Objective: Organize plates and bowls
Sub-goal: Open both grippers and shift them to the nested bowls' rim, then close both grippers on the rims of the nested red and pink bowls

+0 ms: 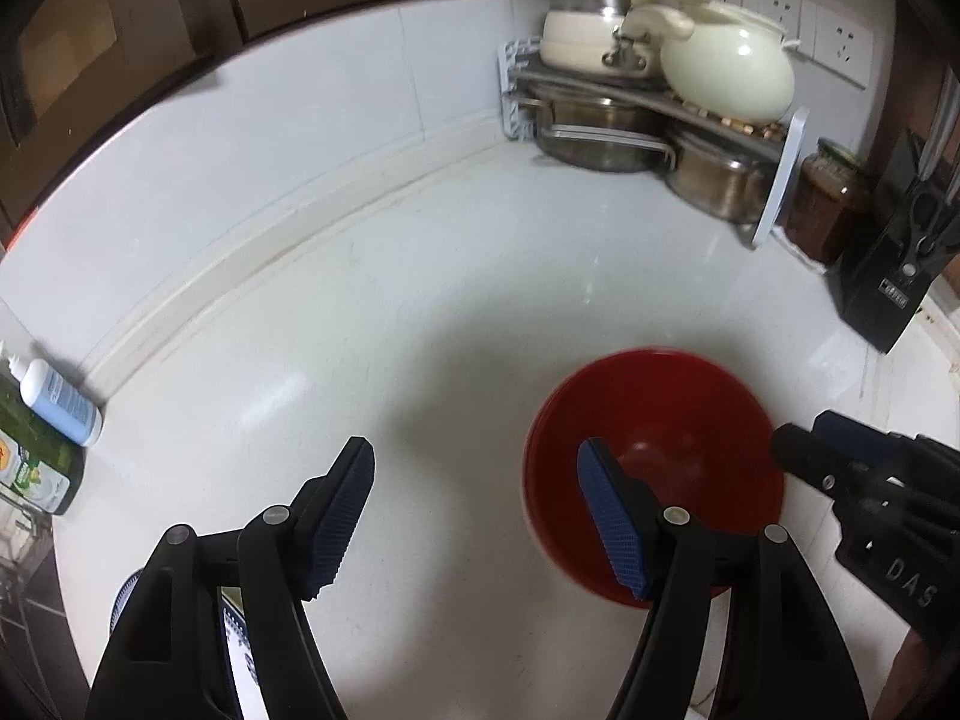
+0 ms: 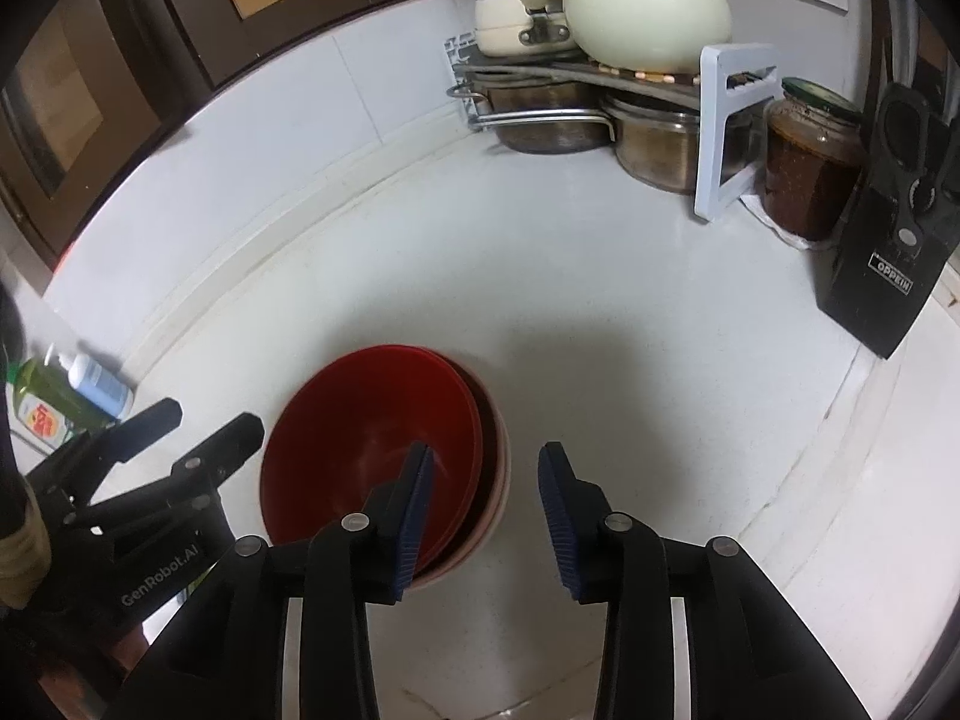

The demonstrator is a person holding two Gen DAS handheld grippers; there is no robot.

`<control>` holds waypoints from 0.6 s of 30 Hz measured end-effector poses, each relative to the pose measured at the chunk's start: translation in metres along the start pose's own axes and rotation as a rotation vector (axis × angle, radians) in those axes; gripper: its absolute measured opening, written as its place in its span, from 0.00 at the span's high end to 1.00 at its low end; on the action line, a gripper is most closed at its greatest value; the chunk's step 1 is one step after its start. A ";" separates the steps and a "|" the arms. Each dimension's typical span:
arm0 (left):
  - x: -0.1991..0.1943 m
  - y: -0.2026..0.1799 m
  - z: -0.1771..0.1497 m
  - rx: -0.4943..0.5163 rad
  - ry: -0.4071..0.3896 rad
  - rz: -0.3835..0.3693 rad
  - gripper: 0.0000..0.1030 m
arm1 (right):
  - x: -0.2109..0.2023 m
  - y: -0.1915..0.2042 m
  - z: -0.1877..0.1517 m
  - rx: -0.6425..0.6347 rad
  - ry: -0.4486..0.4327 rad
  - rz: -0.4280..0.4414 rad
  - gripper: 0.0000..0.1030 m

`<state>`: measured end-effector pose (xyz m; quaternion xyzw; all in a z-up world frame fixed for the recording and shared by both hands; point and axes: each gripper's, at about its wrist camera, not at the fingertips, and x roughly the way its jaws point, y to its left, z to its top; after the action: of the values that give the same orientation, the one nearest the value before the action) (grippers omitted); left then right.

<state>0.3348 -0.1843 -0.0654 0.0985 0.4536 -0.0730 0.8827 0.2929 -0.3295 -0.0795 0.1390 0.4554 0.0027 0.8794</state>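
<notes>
On the white countertop (image 2: 600, 300), near edge: we see a shallow red plastic-looking bowl (image 2: 372, 438) nested on top of a darker bowl and a pale pink one (image 2: 501, 480), the three making one low stack.
Left gripper (image 1: 474, 516): we hold it released, jaws spread wide, nothing between them; its right finger hangs over the red bowl's near-left rim, and we cannot tell if it touches.
Right gripper (image 2: 486, 516): also released and empty; its left finger sits over the stack's right rim, the other over bare counter.
Handling, as we judge it: the red bowl looks light, stiff and glossy, so likely slippery; the lower bowls may be heavier ceramic and breakable, though we cannot confirm.
Where to grip: we favour pinching the rim wall, one pad inside and one outside.
Risk: nested bowls may stick and lift together.
Far right corner: a two-tier rack of steel pots (image 2: 600, 120) and a cream ceramic pot (image 2: 648, 6), well apart from the stack.
</notes>
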 end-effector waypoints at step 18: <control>0.051 -0.012 -0.010 -0.050 0.173 -0.091 0.55 | 0.050 -0.007 -0.007 0.087 0.161 0.049 0.64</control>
<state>0.3539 -0.1958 -0.1136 0.0616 0.5338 -0.0929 0.8382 0.3156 -0.3281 -0.1252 0.1876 0.5207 0.0158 0.8327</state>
